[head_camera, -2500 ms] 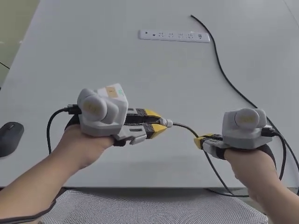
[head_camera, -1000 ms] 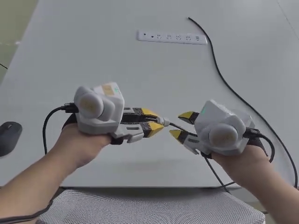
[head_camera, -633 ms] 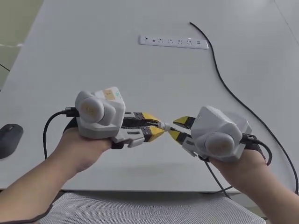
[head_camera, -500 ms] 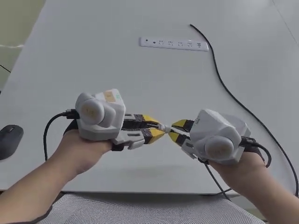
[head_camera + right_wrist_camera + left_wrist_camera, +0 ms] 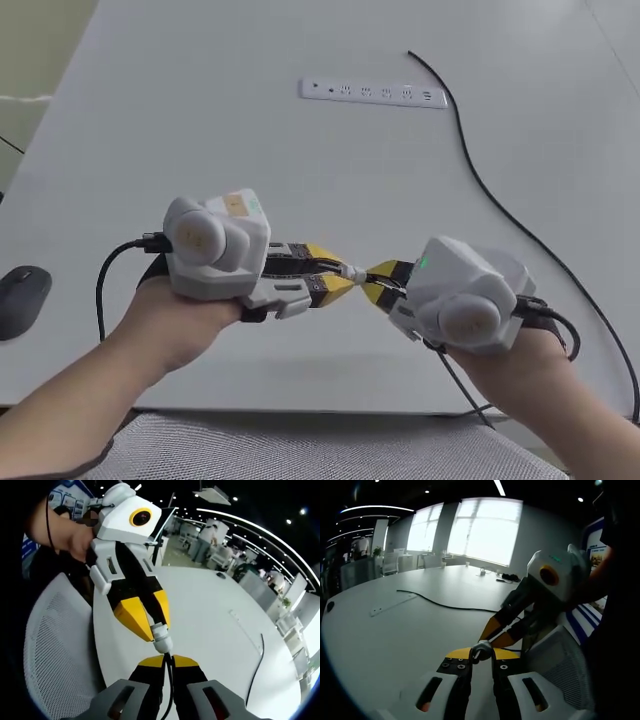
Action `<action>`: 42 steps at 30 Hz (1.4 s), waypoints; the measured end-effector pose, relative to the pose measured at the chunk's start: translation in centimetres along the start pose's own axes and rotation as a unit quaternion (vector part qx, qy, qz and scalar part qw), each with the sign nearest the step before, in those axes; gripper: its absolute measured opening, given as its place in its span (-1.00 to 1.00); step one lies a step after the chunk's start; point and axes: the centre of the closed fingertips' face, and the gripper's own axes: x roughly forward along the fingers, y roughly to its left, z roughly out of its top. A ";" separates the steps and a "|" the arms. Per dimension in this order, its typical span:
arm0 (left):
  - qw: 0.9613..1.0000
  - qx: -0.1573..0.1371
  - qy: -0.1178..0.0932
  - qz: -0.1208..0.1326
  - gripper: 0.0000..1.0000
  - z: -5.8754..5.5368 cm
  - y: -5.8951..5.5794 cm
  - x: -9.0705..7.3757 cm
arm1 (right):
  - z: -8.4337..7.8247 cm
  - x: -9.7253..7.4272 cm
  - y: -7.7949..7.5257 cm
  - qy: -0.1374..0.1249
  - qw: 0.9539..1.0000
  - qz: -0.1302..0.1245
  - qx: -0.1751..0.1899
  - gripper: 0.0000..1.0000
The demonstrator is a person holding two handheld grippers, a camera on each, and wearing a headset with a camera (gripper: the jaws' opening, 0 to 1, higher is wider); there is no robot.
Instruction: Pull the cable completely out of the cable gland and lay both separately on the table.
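- Pinching small, rigid cable gland (image 5: 352, 270) in fingers of left gripper (image 5: 340, 276), above near edge of worktop (image 5: 300, 375).
- Clamping thin, limp cable (image 5: 170, 680) just beside it in fingers of right gripper (image 5: 373, 283); likely slippery, best gripped close.
- Farther back, power strip (image 5: 373, 93).

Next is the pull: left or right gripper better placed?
Probably right. The right gripper is shut on the thin black cable beside the small grey-white cable gland; the left gripper clamps that gland as anchor.
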 end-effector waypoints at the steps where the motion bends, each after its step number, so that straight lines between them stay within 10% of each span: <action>1: 1.000 -0.001 -0.001 0.001 -0.70 0.0 0.0 0.0 | -0.2 0.0 -0.1 0.007 1.000 -0.003 0.003 -1.00; 42: 1.000 -0.003 -0.003 0.017 -0.70 -0.3 -0.3 -0.4 | -6.4 -1.6 -2.0 0.069 0.989 -0.035 0.123 -1.00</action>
